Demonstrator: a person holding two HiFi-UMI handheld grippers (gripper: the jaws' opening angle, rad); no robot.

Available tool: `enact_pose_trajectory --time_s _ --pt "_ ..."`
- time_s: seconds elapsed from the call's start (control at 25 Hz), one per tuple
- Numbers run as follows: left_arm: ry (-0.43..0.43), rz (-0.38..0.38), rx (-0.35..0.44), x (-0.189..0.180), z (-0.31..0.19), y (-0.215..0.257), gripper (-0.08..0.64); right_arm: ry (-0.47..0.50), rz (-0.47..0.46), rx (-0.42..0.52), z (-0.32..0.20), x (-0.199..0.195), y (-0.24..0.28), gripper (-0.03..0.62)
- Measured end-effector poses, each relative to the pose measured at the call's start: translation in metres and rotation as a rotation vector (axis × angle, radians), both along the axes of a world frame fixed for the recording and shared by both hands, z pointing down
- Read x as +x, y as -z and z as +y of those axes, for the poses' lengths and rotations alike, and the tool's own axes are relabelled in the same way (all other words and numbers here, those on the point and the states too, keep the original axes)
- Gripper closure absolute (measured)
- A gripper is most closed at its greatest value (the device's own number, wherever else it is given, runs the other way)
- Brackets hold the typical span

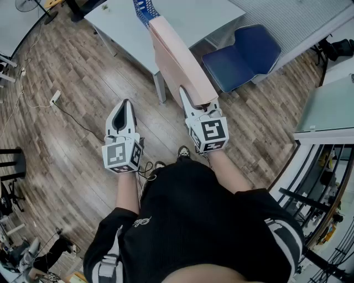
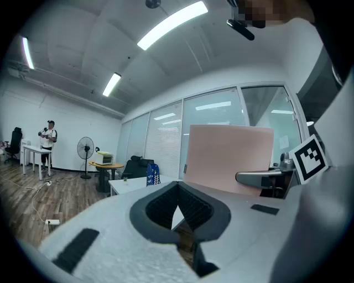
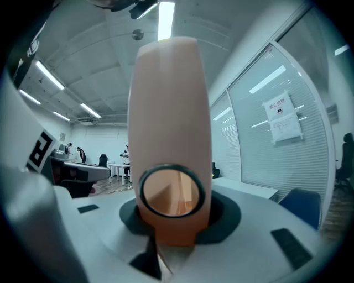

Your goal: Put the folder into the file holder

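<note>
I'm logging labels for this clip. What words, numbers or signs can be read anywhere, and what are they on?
Nothing can be read outright.
Paper sign on the glass wall: reddish heading and smaller lines, too blurred to read.
Script print on the person's black top: too small to read.
Folder: no print visible.

Bright ceiling strip lights [image 2: 171, 22] give even light; fisheye edges curve and darken.

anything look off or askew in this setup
Nothing stands out: the right gripper holds the pink folder, flat and unbent, the left gripper is shut and empty, and the blue file holder sits on the table.
</note>
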State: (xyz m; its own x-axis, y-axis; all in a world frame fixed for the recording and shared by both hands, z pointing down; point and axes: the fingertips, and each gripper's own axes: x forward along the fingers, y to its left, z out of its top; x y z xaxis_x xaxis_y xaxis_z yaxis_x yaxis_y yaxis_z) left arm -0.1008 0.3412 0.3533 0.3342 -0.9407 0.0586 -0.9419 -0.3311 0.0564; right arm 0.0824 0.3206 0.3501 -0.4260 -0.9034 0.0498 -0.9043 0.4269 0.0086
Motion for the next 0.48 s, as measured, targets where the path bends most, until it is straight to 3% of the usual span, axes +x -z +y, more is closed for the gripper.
enact_pose_trajectory --time_s 0.48 --pt "-0.05 0.011 -0.046 -0.005 0.016 -0.019 0.561 -0.027 -0.019 -0.013 0.017 -0.007 -0.005 0.466"
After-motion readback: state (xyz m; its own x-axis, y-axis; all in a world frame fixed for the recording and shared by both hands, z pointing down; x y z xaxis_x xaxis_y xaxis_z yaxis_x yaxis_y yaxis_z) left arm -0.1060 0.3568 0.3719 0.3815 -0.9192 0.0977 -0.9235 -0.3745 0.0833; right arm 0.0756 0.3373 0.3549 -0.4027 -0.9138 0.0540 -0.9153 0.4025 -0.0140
